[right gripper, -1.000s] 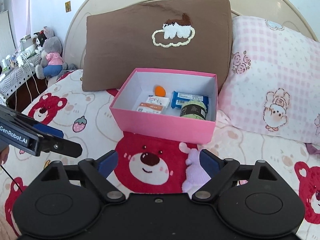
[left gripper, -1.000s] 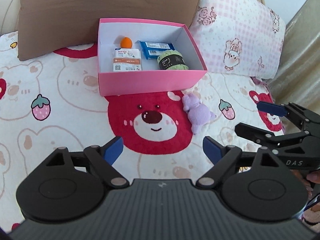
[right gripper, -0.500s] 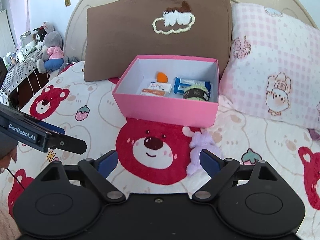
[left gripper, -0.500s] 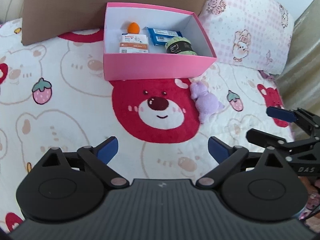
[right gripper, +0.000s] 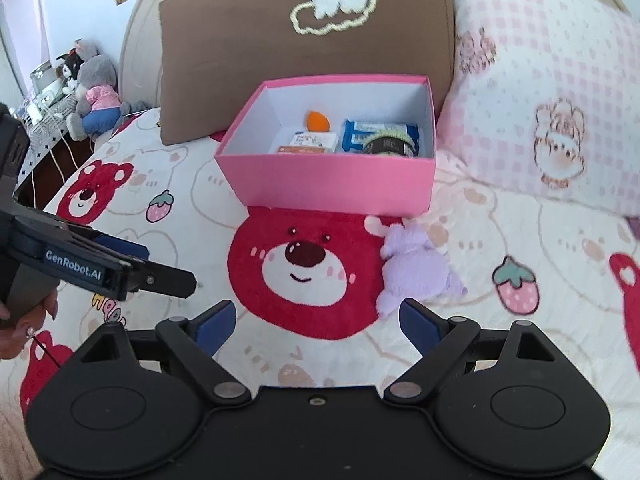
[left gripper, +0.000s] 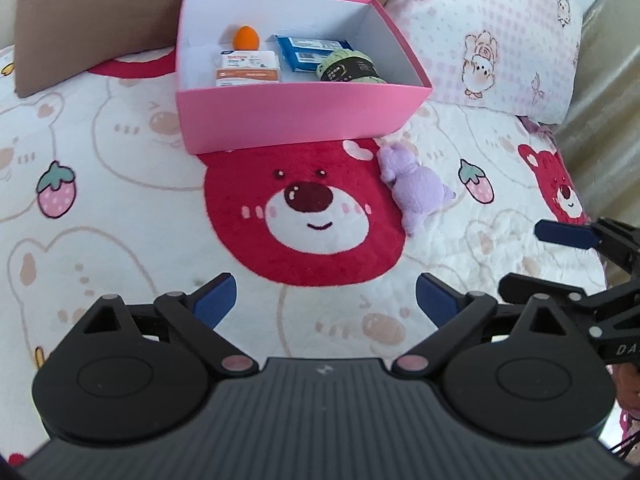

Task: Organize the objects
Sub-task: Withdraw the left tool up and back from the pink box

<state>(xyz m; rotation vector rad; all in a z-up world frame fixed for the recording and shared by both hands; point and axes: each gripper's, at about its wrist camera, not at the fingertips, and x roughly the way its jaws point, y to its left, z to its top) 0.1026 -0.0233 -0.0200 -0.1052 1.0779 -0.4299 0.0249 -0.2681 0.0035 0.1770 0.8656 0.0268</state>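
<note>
"GenRobot.AI" on left gripper (right gripper: 120,268) (white lettering)

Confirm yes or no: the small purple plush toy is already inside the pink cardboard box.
No, the small purple plush toy lies on the bear-print blanket in front of the pink cardboard box, outside it.

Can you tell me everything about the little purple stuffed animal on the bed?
The purple stuffed animal is small, soft and fuzzy-looking, pale lilac all over. It lies flopped on the bear-print blanket, just outside the pink box near its front right corner, beside the big red bear face. Its face isn't visible. Nothing grips it.
</note>
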